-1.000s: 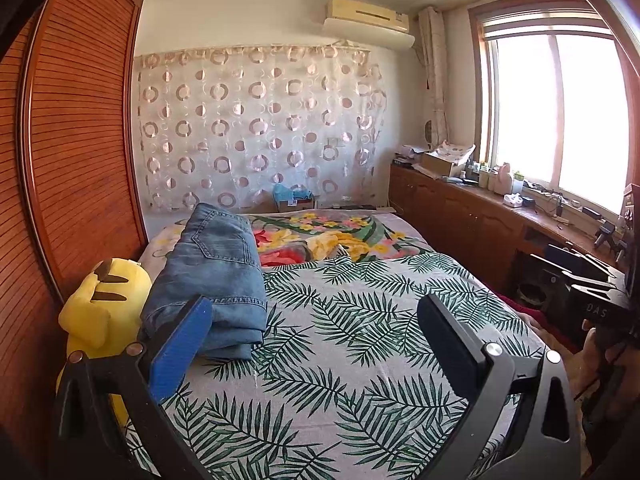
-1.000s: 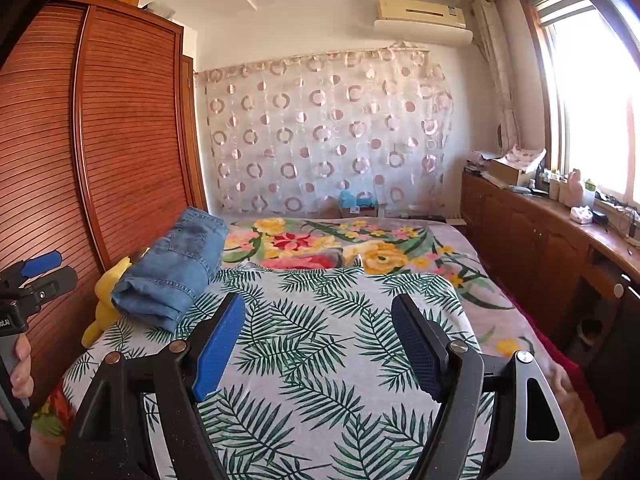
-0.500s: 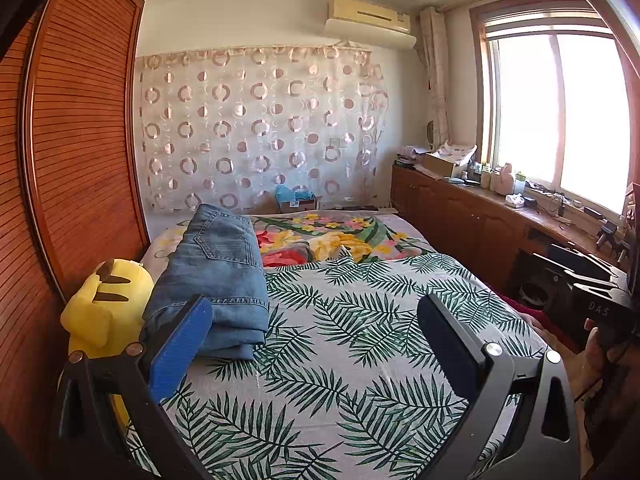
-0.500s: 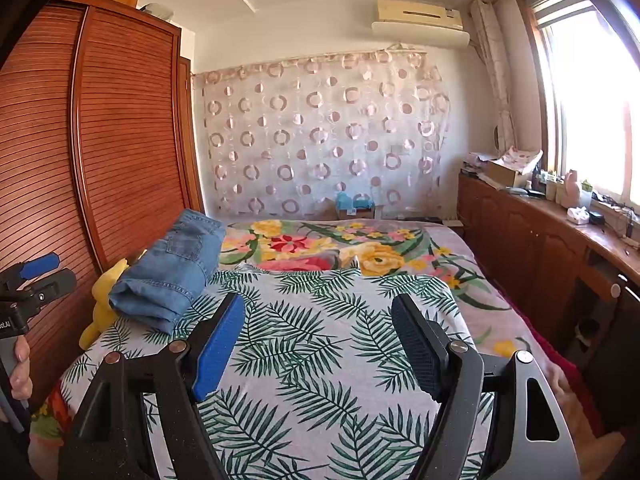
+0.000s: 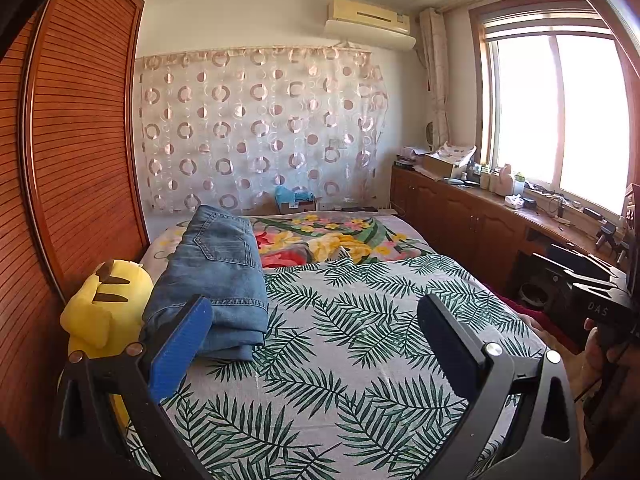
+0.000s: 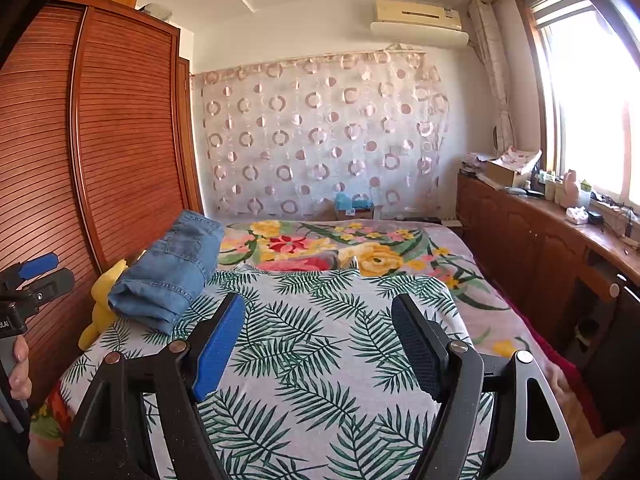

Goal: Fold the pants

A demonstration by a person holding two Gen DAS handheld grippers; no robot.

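Observation:
Blue denim pants (image 5: 216, 276) lie folded in a thick stack on the left side of the bed, on the palm-leaf cover (image 5: 340, 360); they also show in the right wrist view (image 6: 172, 272). My left gripper (image 5: 312, 324) is open and empty, held above the bed's near part, just right of the pants' near edge. My right gripper (image 6: 318, 328) is open and empty over the middle of the bed, well right of the pants. The left gripper also shows at the left edge of the right wrist view (image 6: 40, 272).
A yellow plush toy (image 5: 104, 308) lies against the pants' left side, next to the wooden wardrobe (image 5: 72, 160). A floral blanket (image 5: 332, 240) covers the bed's far half. A wooden counter (image 5: 500, 216) with clutter runs along the right under the window.
Both views have shifted only slightly; the grippers stay open and the folded pants have not moved.

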